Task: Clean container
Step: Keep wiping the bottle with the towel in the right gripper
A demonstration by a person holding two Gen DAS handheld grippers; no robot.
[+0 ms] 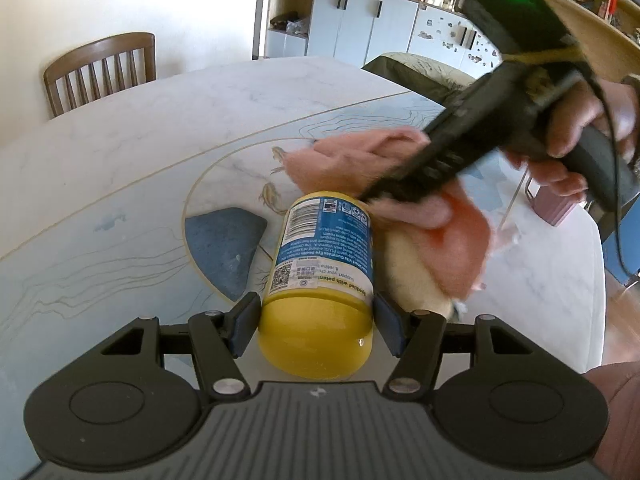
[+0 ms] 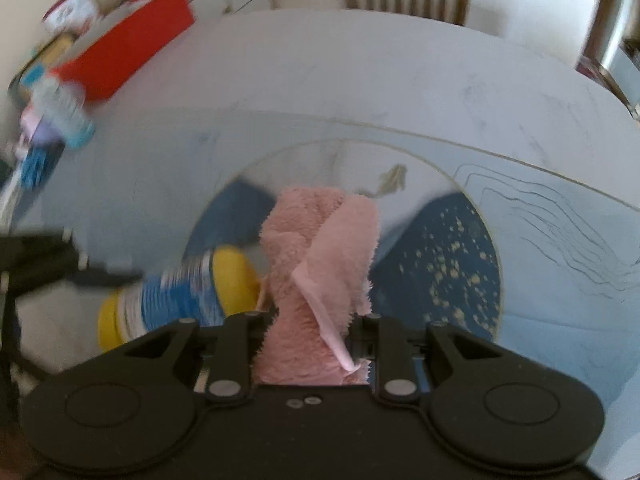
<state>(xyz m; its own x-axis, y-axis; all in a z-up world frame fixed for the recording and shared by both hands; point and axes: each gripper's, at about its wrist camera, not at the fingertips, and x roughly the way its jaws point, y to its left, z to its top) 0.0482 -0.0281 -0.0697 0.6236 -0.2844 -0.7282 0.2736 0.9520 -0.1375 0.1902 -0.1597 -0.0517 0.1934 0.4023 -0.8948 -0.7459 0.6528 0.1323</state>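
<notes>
Blue patch on the table [image 1: 224,252]: we see it just left of the bottle; no hazard there, only printed decoration.

Left gripper [image 1: 316,320]: our jaws are pinched on the yellow cap end of the container [image 1: 324,256], one pad on each side. We judge the smooth, rounded plastic could twist or slide out if the wiping pushes sideways harder than this pinch resists.

Container: it lies tilted, base pointing away from us over the table [image 1: 160,120], label up. If it slipped, we would expect it to roll across the slick top.

Pink cloth [image 2: 320,264]: it drapes along the container's right flank and far end. A loose fold could snag at the rim and drag the bottle.

Right gripper [image 2: 308,344]: our jaws are closed on a bunched waist of the cloth. The grip holds only a narrow gather, so we think a hard stroke might pull the cloth free.

Blur in the right wrist view: it suggests quick motion; a fast pass risks knocking gripper against gripper.
</notes>
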